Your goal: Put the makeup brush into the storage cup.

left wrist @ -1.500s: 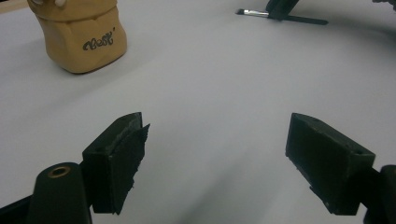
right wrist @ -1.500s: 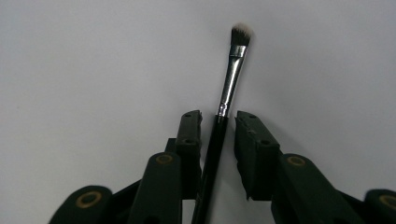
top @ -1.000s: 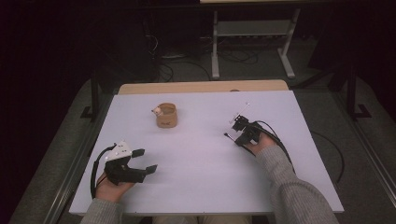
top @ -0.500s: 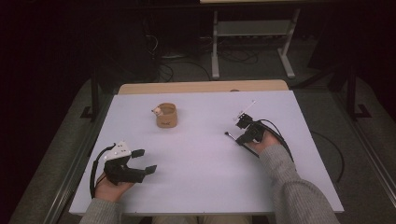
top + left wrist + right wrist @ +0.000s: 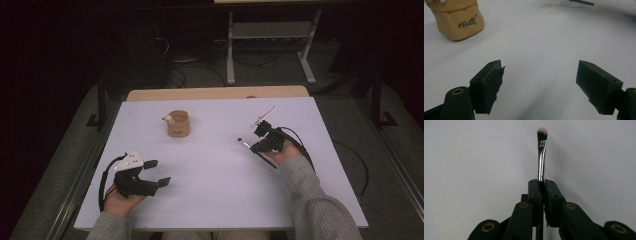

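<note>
The right gripper (image 5: 541, 185) clamps a small brush (image 5: 541, 152) — the left gripper (image 5: 540, 82) rests wide, holding nothing.

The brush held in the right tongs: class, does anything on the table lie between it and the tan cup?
Nothing visible does. The right tongs are shut on the brush at the table's right side, and the cup stands apart to the left. The white tabletop between them is bare; the left tongs rest nearer the person, off that path.
</note>
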`<state>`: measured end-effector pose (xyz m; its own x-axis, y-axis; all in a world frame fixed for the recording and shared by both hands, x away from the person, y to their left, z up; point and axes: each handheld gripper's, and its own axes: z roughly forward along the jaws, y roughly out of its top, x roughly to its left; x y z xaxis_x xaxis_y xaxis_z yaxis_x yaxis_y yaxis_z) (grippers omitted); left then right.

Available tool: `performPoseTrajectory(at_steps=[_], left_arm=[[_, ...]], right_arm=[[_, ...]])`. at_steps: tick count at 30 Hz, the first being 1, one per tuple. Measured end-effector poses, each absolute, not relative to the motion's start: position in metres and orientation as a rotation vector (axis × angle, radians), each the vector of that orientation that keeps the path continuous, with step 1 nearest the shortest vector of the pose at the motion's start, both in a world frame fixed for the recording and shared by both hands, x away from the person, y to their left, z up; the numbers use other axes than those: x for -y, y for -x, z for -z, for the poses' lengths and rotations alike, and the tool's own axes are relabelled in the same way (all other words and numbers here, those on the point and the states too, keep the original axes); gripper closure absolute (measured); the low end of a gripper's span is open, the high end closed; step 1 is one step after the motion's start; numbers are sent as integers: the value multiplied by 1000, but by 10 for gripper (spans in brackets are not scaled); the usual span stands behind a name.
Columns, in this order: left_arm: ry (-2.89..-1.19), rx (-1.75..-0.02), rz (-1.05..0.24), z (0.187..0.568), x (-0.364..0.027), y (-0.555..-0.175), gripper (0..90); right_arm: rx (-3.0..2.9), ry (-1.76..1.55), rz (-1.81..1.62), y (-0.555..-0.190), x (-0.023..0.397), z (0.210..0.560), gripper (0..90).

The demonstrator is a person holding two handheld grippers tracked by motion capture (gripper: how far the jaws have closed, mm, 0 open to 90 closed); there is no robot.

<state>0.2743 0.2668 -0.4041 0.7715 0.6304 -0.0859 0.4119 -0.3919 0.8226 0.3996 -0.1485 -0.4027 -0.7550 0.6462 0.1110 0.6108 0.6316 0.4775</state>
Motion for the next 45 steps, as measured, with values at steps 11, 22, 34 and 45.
performPoseTrajectory(at_steps=[11,22,34,45], left_arm=[[-2073,-775,-254,404,-258,-280,218],[-2083,-738,-243,384,-253,-285,222],[-2111,-663,-238,361,-237,-293,238],[-2137,-607,-220,352,-219,-298,249]], right_arm=[[-2771,-1007,-879,-388,152,386,831],[-2789,-896,-940,-372,141,364,831],[-2788,-688,-1022,-355,125,341,832],[-2819,-518,-1059,-340,104,327,831]])
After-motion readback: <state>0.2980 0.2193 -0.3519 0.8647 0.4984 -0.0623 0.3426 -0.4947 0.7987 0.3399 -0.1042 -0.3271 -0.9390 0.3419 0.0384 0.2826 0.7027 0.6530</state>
